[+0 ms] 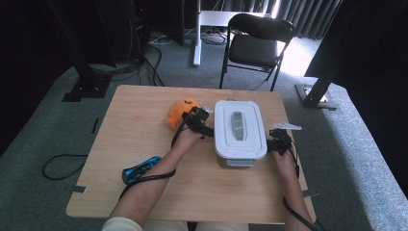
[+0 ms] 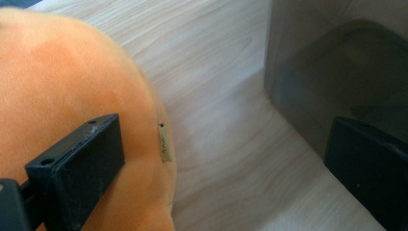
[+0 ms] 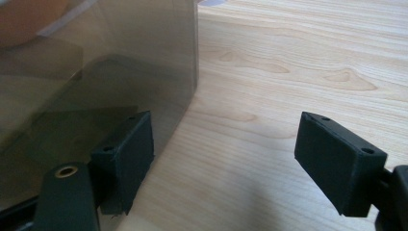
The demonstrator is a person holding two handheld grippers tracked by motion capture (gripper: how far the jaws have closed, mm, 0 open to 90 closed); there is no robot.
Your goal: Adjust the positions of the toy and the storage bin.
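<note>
Left of the box, the left hand-held gripper stood open between the orange plush toy and the box wall, gripping nothing. The box sat mid-worktop, white lid latched; contents unreadable through the smoky wall. Probably rigid, light, slick-sided: best squeezed by both long sides. Right of it, the right hand-held gripper gaped, one jaw at the wall.

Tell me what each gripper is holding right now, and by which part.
Nothing is held. The left gripper stands open between the orange plush toy and the lidded container; the right gripper stands open beside the container's wall.
</note>
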